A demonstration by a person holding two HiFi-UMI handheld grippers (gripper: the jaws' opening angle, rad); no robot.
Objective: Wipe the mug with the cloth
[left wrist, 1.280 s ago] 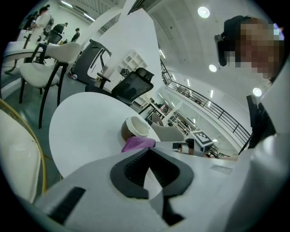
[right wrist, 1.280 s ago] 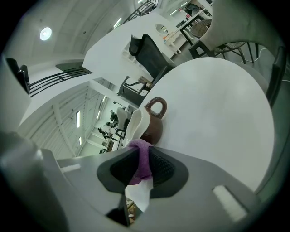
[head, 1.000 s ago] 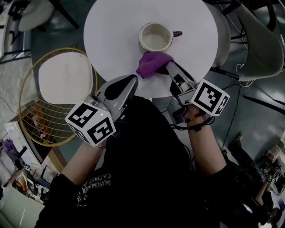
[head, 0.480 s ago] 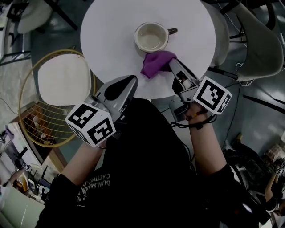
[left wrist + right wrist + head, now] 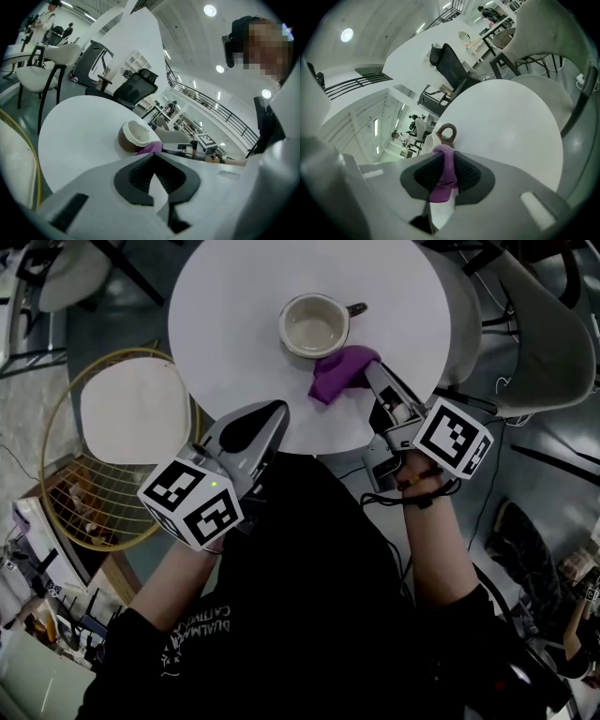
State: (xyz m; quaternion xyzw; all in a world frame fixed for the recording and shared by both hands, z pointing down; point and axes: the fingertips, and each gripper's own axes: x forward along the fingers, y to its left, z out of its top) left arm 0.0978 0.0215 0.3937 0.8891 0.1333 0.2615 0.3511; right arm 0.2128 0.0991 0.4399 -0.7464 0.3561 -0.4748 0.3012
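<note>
A cream mug [image 5: 315,324] with a brown handle stands upright on the round white table [image 5: 234,315]. Just to its near right lies a purple cloth [image 5: 339,372], pinched at one edge by my right gripper [image 5: 369,370]. In the right gripper view the cloth [image 5: 443,173] fills the gap between the shut jaws, and the mug's handle [image 5: 446,132] shows just beyond. My left gripper [image 5: 272,414] hovers at the table's near edge, shut on nothing. The left gripper view shows the mug [image 5: 133,136] and the cloth [image 5: 150,148] ahead of it.
A round wire-framed chair [image 5: 131,409] with a white seat stands left of the table. A grey chair [image 5: 544,324] stands at the right. Cables and clutter lie on the floor around.
My right gripper has carried the purple cloth to the right and slightly farther, from the mug's near side to its near right. The left gripper has stayed put.
</note>
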